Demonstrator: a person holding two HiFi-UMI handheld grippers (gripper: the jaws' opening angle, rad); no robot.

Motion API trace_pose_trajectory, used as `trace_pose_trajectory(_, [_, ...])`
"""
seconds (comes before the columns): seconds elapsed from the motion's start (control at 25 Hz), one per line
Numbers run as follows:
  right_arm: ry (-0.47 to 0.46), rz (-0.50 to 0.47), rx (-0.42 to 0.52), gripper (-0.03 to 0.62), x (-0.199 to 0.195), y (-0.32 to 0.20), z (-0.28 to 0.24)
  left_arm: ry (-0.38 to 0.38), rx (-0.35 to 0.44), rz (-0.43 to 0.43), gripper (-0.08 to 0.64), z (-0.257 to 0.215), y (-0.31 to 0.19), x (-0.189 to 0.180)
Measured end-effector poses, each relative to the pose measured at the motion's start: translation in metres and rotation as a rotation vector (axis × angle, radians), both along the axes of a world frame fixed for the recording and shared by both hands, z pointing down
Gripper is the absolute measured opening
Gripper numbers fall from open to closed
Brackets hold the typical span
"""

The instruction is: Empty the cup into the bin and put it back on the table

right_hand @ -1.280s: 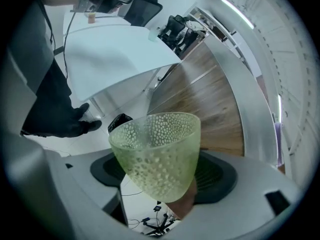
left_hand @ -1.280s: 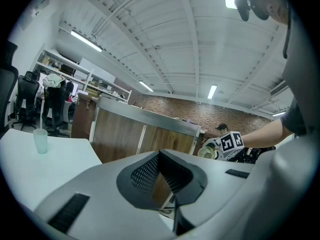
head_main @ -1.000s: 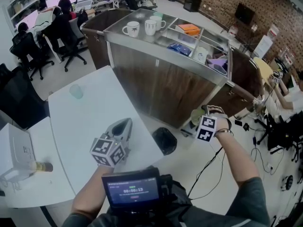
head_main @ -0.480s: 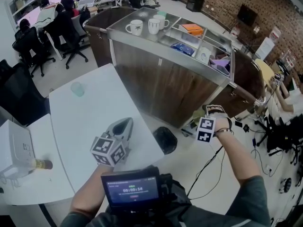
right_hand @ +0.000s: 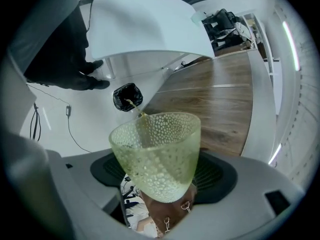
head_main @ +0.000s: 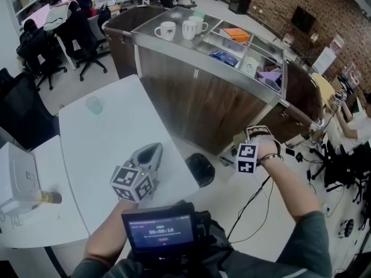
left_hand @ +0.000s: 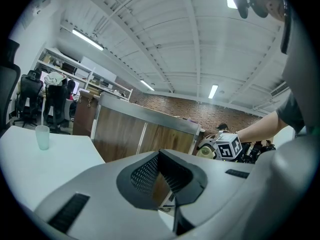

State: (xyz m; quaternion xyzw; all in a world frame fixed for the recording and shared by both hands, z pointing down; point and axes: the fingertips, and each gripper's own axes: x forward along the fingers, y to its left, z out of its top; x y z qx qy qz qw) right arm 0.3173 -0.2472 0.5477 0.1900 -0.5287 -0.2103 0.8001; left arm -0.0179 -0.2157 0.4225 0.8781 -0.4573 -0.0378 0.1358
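A pale green dimpled cup (right_hand: pixel 157 154) sits tipped between the pads of my right gripper (right_hand: pixel 158 170), which is shut on it. A thin thread of liquid (right_hand: pixel 132 106) runs from its rim towards the small black bin (right_hand: pixel 125 96) on the floor. In the head view the right gripper (head_main: pixel 246 143) hangs over the floor just right of the bin (head_main: pixel 200 170), with the cup (head_main: pixel 239 139) barely showing. My left gripper (head_main: pixel 148 153) rests level over the white table (head_main: pixel 110 138), jaws together and holding nothing. From the left gripper view the cup (left_hand: pixel 204 152) shows beside the right gripper's marker cube.
A second pale cup (head_main: pixel 93 104) stands on the table's far left. The wooden counter (head_main: pixel 203 97) with two white mugs (head_main: pixel 167 30) stands close behind the bin. Cables (head_main: pixel 255 201) lie on the floor. A white box (head_main: pixel 17 181) sits on the near-left table.
The right gripper has rolled at the wrist, tipping the cup further, and shifted slightly left towards the bin. The left gripper has stayed where it was.
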Motion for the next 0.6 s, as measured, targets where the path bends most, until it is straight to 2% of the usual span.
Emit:
trace_pose_trajectory(0.28, [0.039, -0.029, -0.004, 0.391, -0.0019, 0.0010, 0.0028, -0.002, -0.004, -0.007, 0.000, 0.0013, 0.0045, -0.0004])
trace_pose_trajectory(0.6, [0.008, -0.003, -0.003, 0.391, -0.0033, -0.0042, 0.0089, -0.006, -0.014, -0.019, 0.002, 0.0054, 0.0039, -0.0042])
